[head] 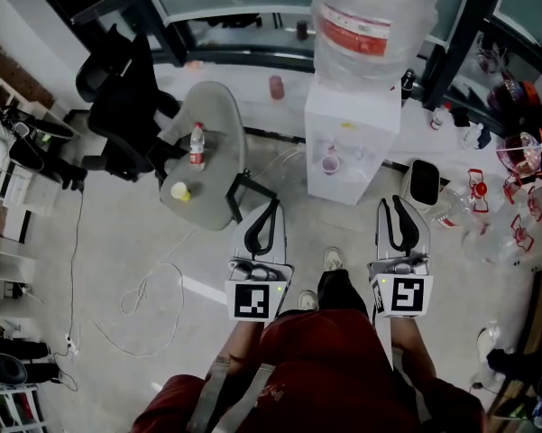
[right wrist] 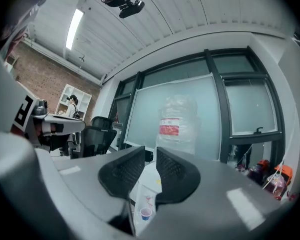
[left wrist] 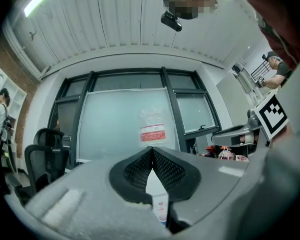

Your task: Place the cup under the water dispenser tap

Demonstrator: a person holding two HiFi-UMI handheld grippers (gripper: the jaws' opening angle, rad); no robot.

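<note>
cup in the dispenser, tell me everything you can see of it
The cup is small, with a pinkish rim, a pale inside and a blue lower wall in the right gripper view. It stands upright in the open recess of the white water dispenser, below the big clear bottle. Only the recess floor touches it. Material and contents are too small to tell.

In the lower middle of the head view we wear a red top (head: 316,368), dark trousers (head: 341,289) and pale shoes (head: 333,258). Just above, our left gripper (head: 272,204) and right gripper (head: 390,204) are light grey shells with black looped jaws, each carrying a white cube (head: 252,301) printed with black square markers. In the gripper views, low in the frame, the black pads (left wrist: 167,171) show a fine mesh texture.
</note>
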